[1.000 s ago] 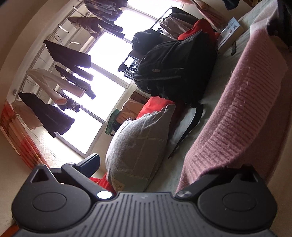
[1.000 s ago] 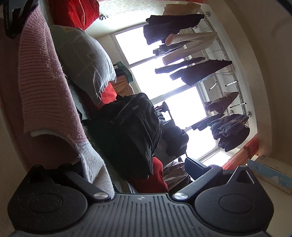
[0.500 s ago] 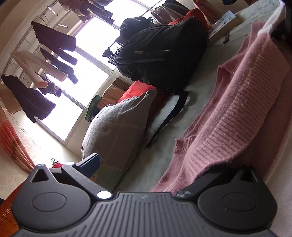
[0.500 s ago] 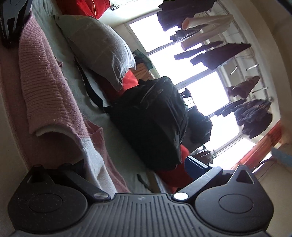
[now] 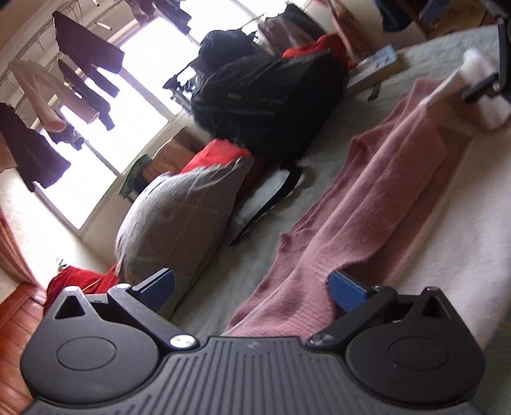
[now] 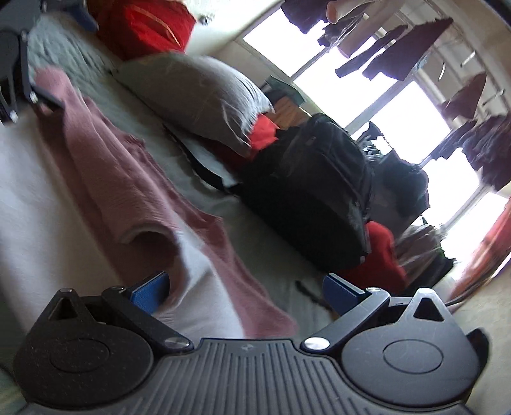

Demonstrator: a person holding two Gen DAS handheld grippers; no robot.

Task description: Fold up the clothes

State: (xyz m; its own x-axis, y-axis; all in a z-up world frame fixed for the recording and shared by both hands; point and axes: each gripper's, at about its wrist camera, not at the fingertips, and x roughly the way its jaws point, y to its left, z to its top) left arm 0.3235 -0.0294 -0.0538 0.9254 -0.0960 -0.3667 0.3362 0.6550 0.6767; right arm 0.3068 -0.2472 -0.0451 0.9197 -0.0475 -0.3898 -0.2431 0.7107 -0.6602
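Observation:
A pink knit sweater (image 5: pixel 377 191) with a white lining lies stretched along the bed, partly folded over itself; it also shows in the right wrist view (image 6: pixel 105 166). My left gripper (image 5: pixel 252 287) is open, its blue pads apart, low over one end of the sweater. My right gripper (image 6: pixel 244 289) is open over the other end, where the white lining (image 6: pixel 198 265) shows. Each gripper appears in the other's view, the right one (image 5: pixel 488 79) at the far end and the left one (image 6: pixel 16 70) at the top left.
A grey pillow (image 5: pixel 182 220) and a black backpack (image 5: pixel 271 102) lie on the grey-green bedspread (image 5: pixel 319 166) beside the sweater. Red cushions (image 6: pixel 143 25), a box (image 5: pixel 373 70) and clothes hanging at a bright window (image 5: pixel 95 95) are beyond.
Both grippers have opened and let go of the sweater, which now lies on the bed. Both views have tilted down toward the bed.

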